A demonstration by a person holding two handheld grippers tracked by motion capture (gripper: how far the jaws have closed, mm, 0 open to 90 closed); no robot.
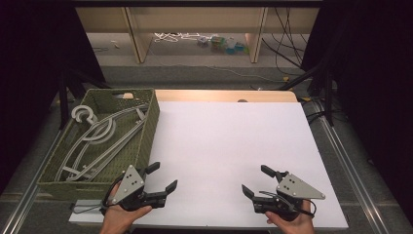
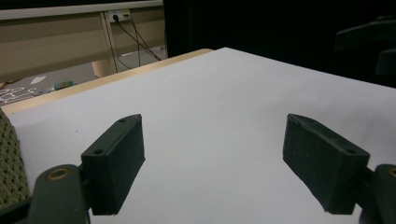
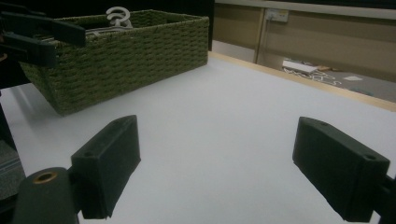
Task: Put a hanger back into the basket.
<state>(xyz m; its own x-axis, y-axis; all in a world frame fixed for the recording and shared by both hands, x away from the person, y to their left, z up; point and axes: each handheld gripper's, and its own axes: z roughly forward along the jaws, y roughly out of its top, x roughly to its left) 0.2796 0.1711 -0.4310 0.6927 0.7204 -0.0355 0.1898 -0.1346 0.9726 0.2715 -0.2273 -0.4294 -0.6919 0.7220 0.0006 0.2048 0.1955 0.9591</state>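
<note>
On the white bench point(image 1: 229, 146): green woven basket point(image 1: 148, 131) at left, holding grey hangers point(image 1: 104, 139). Left gripper point(image 1: 163, 176) and right gripper point(image 1: 253, 180) hover empty, fingers apart. Advice: approach over the rim, pinch one hanger only.

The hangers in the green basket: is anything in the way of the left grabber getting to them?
Only the basket's own woven wall. The left gripper sits open and empty beside it, so it must go over the rim to reach the hangers.
</note>
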